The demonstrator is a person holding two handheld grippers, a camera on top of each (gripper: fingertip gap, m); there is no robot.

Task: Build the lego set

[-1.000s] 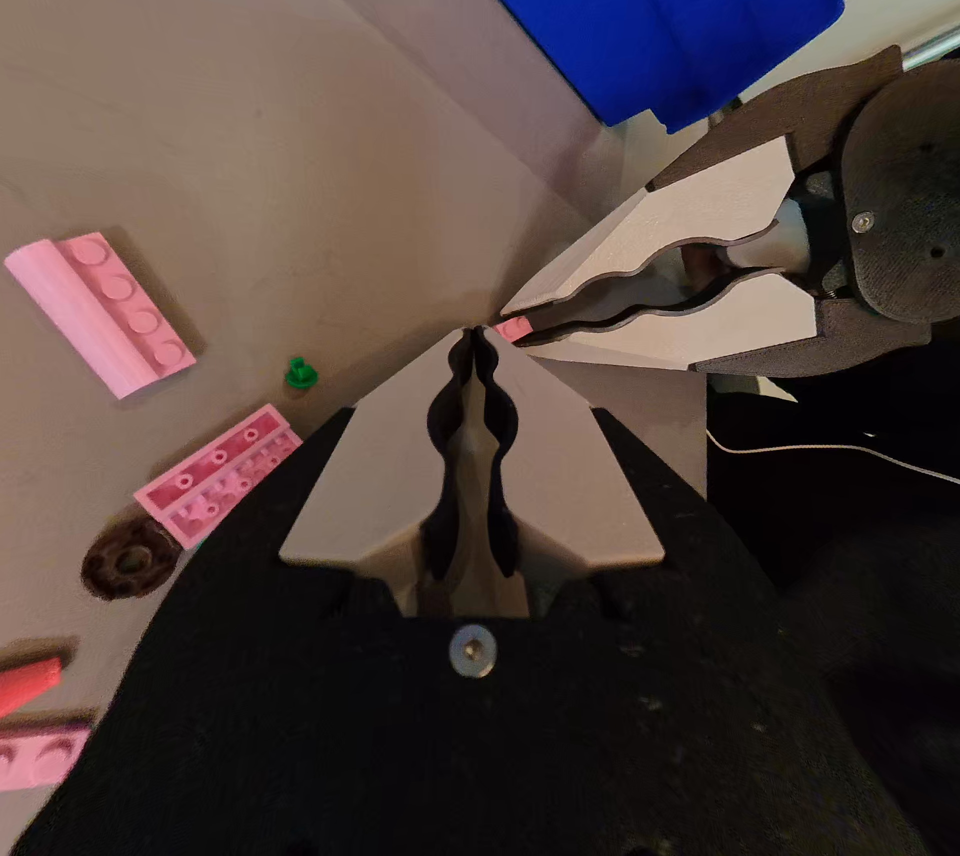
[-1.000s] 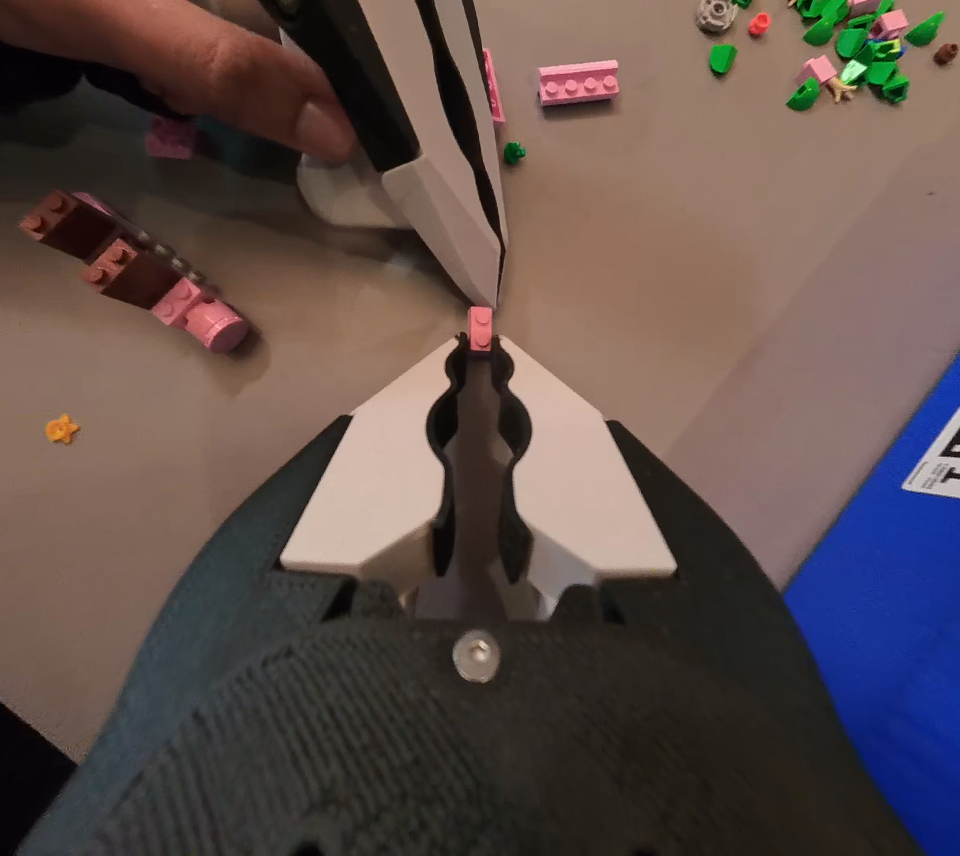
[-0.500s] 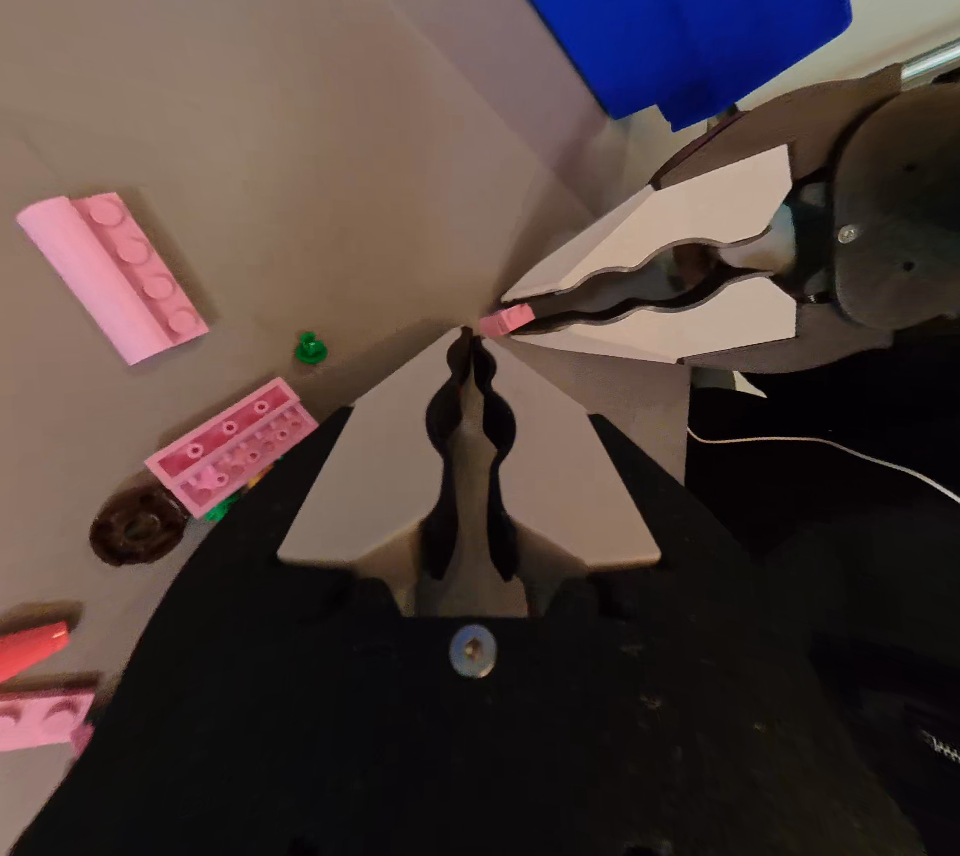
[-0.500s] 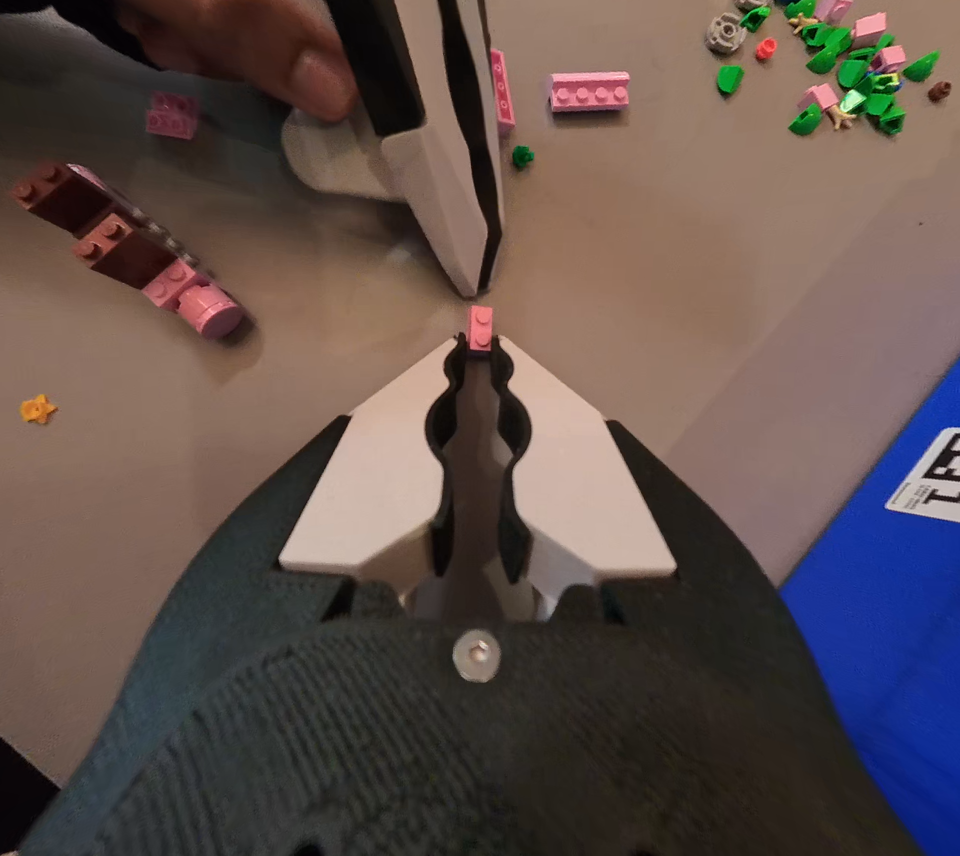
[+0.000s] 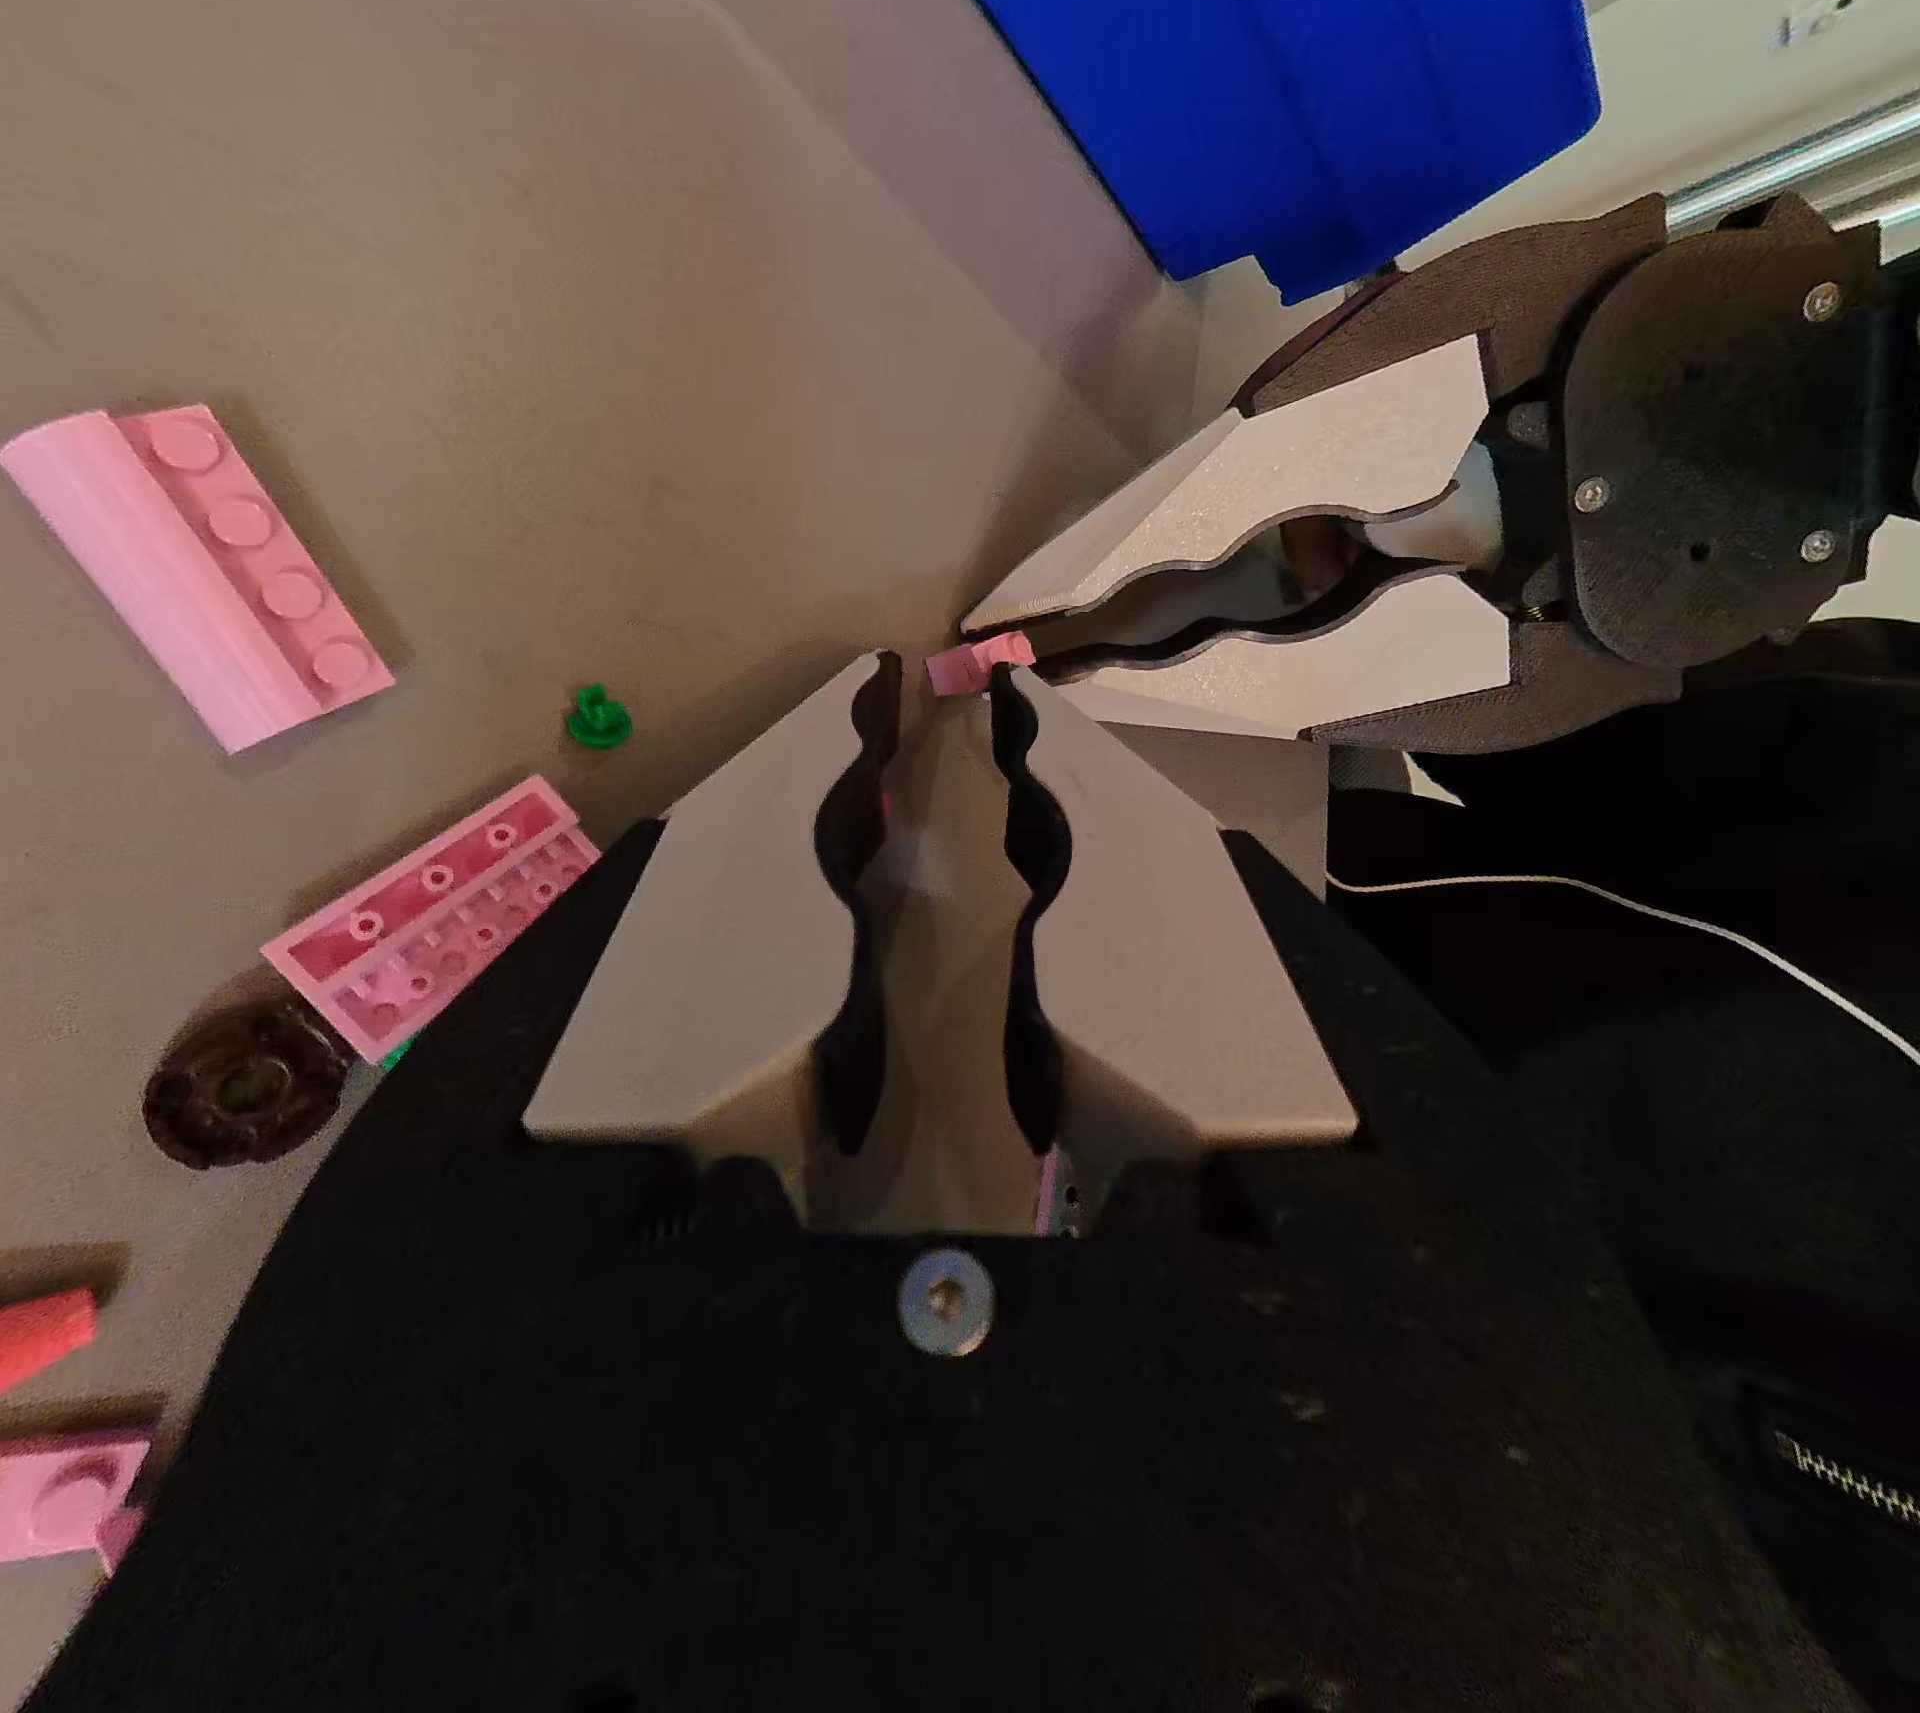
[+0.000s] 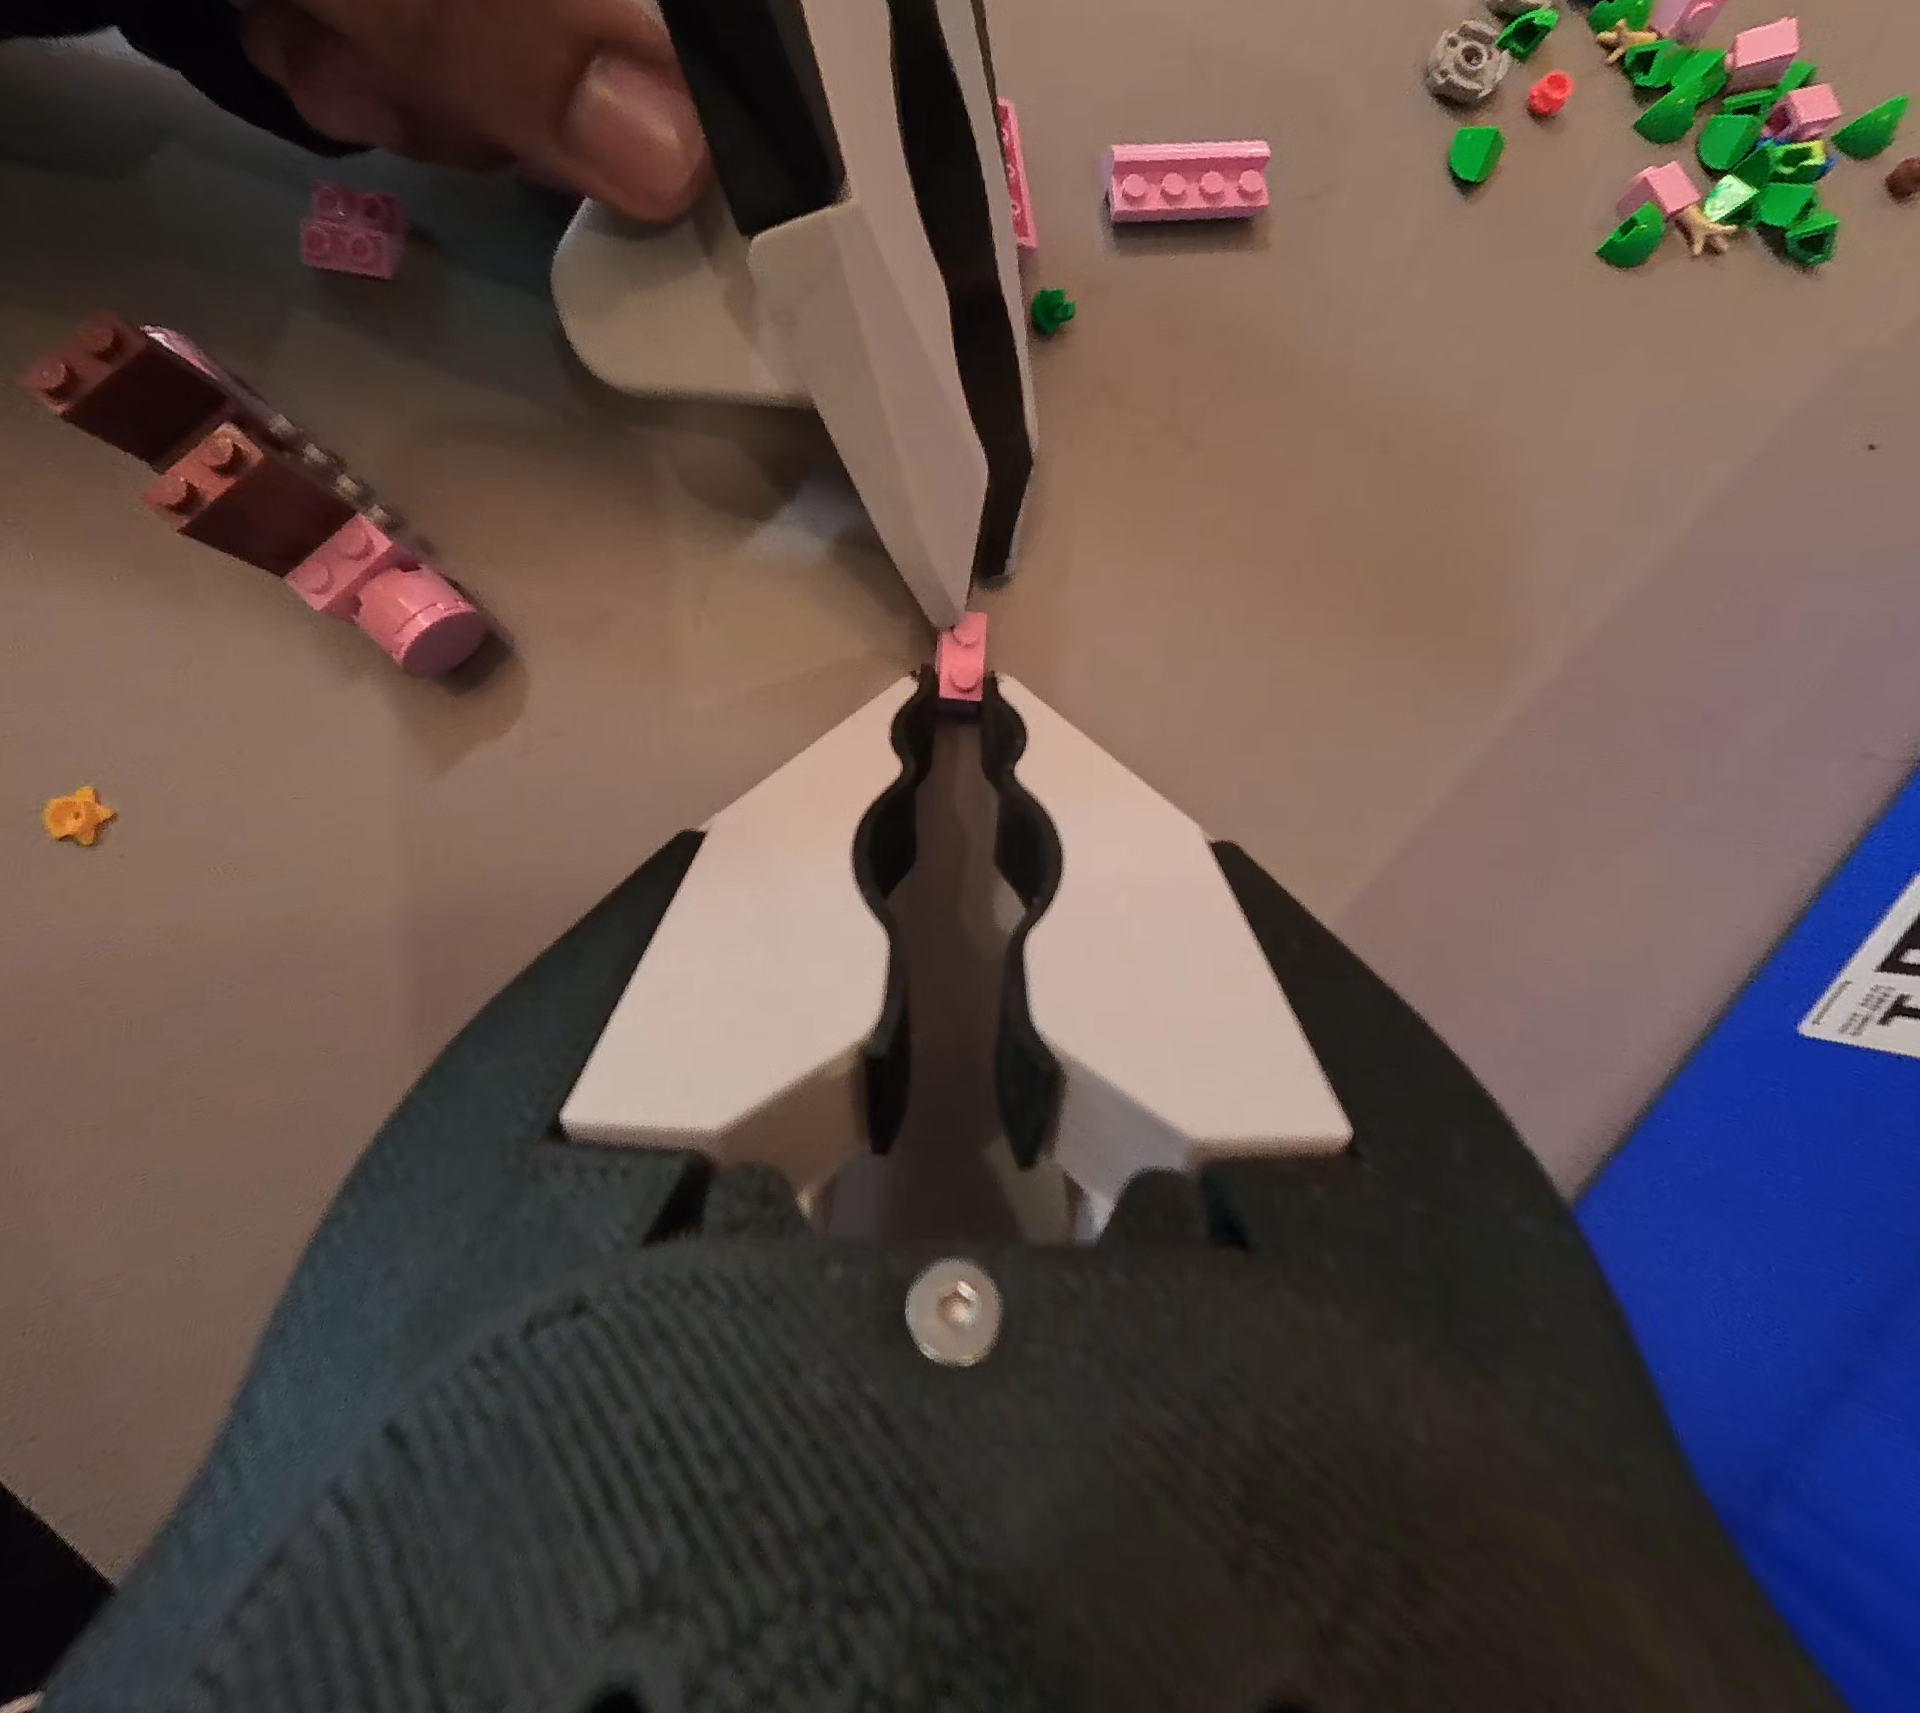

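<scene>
While the two claws meet tip to tip above the grey tabletop [image 6: 1351, 520], the loose parts lie spread around them; going from the left in the right wrist view, a small orange piece [image 6: 78, 814] sits alone, then a brown and pink sub-assembly [image 6: 249, 500] lies on its side, with a little pink brick [image 6: 351, 229] behind it. A hand [image 6: 416, 1] grips the left claw [image 6: 982, 588], which comes down from above with its jaws parted a little; in its own view the gap between the fingers is plainly open and nothing is clamped in it. Just below, the right claw [image 6: 961, 687] is clenched on a small pink plate [image 6: 962, 664], pinched by its near end so the studded part juts out towards the other claw's tips, which look to be touching or almost touching it. Farther right a long pink brick [image 6: 1190, 180] lies flat, and beyond it a heap of green and pink bits [image 6: 1714, 105]; a blue box [image 6: 1787, 1196] sits at the edge.

This looks like a hand-over of the plate; the risk, I would judge, is that so small a piece, held only by its end, twists or pops free if the left claw closes off-centre or the right lets go too soon; it would then drop among the clutter.
</scene>
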